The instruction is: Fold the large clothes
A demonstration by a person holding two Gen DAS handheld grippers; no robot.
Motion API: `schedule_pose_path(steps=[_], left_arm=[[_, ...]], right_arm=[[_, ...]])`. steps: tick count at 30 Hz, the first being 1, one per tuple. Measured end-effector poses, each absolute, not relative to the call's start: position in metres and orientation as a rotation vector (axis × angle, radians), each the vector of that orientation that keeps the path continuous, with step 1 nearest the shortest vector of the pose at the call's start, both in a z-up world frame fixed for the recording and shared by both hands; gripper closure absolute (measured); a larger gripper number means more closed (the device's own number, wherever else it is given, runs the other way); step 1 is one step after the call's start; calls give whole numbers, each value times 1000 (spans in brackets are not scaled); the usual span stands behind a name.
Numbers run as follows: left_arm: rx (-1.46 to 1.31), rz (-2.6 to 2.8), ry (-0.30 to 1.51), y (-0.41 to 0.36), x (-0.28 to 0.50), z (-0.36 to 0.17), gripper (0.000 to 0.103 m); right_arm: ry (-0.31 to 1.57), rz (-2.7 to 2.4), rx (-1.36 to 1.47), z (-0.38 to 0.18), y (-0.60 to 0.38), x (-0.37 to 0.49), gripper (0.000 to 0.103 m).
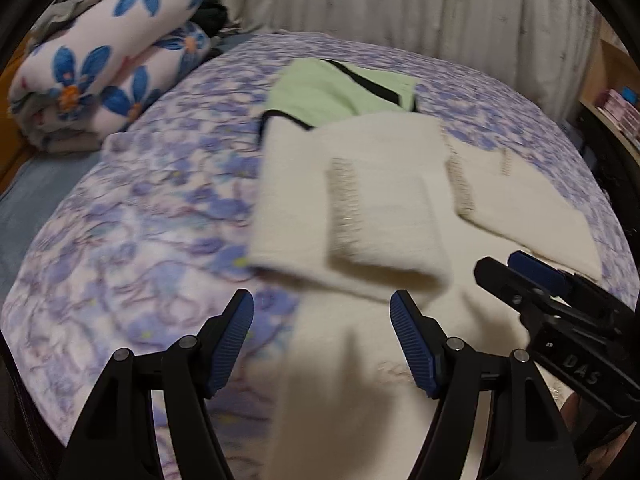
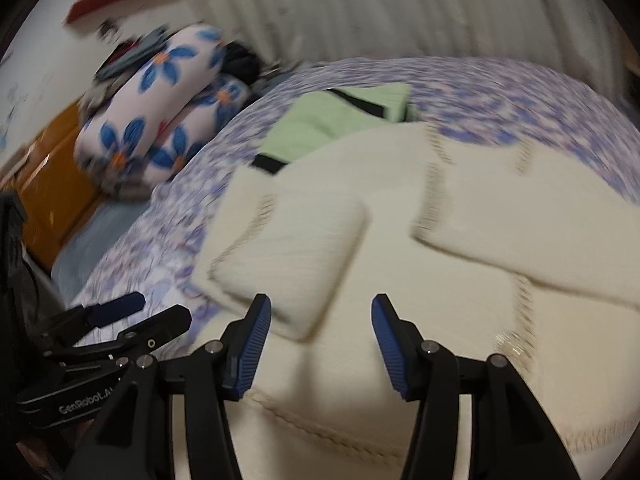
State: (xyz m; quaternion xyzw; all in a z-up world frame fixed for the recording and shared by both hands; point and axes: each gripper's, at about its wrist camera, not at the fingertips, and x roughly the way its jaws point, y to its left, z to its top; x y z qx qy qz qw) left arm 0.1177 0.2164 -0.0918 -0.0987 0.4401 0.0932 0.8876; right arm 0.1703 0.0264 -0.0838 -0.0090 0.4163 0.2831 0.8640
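Note:
A large cream knitted garment lies spread on the purple floral bedspread, both sleeves folded in over its body. It also shows in the right wrist view. My left gripper is open and empty, just above the garment's near left edge. My right gripper is open and empty above the garment's near middle. The right gripper shows at the right of the left wrist view; the left gripper shows at lower left of the right wrist view.
A folded light green garment with black trim lies beyond the cream one. A rolled blue-flowered quilt is stacked at the far left. A pale curtain hangs behind the bed. A shelf stands at the right.

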Motion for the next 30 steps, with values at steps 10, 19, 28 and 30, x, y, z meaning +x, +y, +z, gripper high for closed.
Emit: schedule_pose_path(steps=[10, 19, 28, 30], left_arm=[[-252, 227, 941, 244, 94, -103, 34], [-278, 238, 950, 251, 87, -106, 34], [-273, 236, 918, 246, 80, -94, 34], [-268, 228, 909, 243, 79, -92, 34]], right_arm=[[871, 597, -319, -109, 85, 172, 50], [844, 494, -523, -111, 115, 194, 92], [642, 539, -75, 14, 33, 219, 95], [637, 501, 41, 17, 1, 224, 95]])
